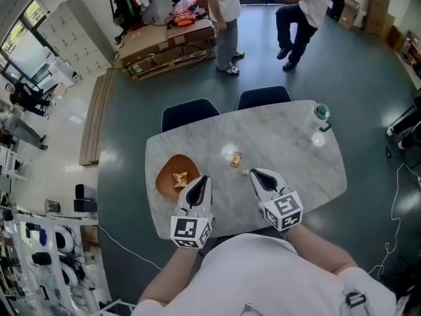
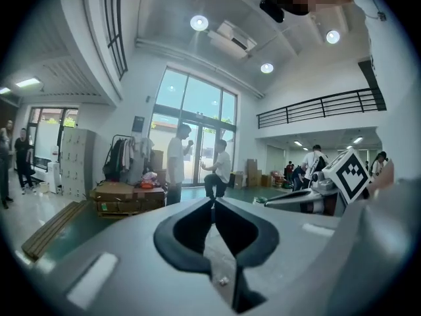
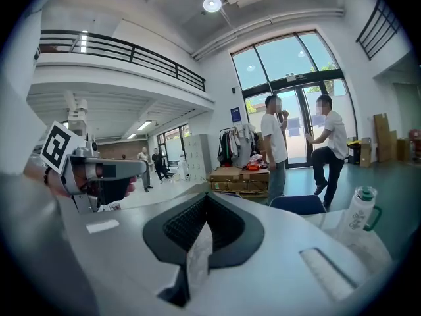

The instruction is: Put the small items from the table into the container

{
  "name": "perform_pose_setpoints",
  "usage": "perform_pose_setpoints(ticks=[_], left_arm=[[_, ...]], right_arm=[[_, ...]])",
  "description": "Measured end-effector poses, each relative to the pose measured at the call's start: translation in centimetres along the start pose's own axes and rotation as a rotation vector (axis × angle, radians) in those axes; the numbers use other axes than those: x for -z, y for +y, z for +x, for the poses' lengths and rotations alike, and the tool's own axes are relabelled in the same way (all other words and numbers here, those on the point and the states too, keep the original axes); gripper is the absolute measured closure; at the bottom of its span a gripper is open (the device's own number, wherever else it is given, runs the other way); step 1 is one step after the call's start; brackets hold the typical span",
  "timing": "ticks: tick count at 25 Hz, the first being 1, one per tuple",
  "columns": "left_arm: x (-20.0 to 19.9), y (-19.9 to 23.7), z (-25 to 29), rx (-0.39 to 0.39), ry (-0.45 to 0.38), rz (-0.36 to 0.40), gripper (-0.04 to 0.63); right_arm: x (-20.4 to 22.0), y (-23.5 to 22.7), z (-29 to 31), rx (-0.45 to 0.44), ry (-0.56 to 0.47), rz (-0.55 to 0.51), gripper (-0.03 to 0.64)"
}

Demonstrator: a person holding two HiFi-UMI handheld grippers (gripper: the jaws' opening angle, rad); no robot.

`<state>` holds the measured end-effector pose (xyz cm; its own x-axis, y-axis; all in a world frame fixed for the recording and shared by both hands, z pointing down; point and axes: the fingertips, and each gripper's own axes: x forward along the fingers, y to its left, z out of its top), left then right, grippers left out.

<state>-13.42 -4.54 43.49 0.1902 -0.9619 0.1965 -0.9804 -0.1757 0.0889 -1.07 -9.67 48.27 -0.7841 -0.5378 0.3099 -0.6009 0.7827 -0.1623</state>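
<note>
Open tabletop [image 1: 283,151] between bowl [image 1: 164,168] and bottle [image 1: 320,116]

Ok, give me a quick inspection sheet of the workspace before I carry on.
Surface: marble table, mostly bare.
Job's things: brown bowl holds one snack packet; second packet and small pale item lie on the table.
Clutter: bottle at the far right corner.
Grippers: left gripper and right gripper both shut, empty.
Cables: thin cable on the floor at right.
Surroundings: two chairs; two people by a loaded pallet.
</note>
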Motion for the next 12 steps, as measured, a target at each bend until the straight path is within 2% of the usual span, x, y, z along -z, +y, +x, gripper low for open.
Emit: perform_pose_setpoints(ticks=[5,10,12], left_arm=[[3.9,-1.6,3.4,0.101,0.131,0.089,0.538],[12.0,-3.1,7.8,0.228,0.366,0.292,0.505],[15.2,-3.9,9.2,0.279,0.444,0.33,0.5]], right_arm=[[1.8,-1.8,-0.3,0.051,0.031,0.036,0.589],[2.8,-3.6,-0.4,0.099,0.044,0.071,0.589],[3.4,-4.4,-0.7,0.12,0.052,0.087,0.589]])
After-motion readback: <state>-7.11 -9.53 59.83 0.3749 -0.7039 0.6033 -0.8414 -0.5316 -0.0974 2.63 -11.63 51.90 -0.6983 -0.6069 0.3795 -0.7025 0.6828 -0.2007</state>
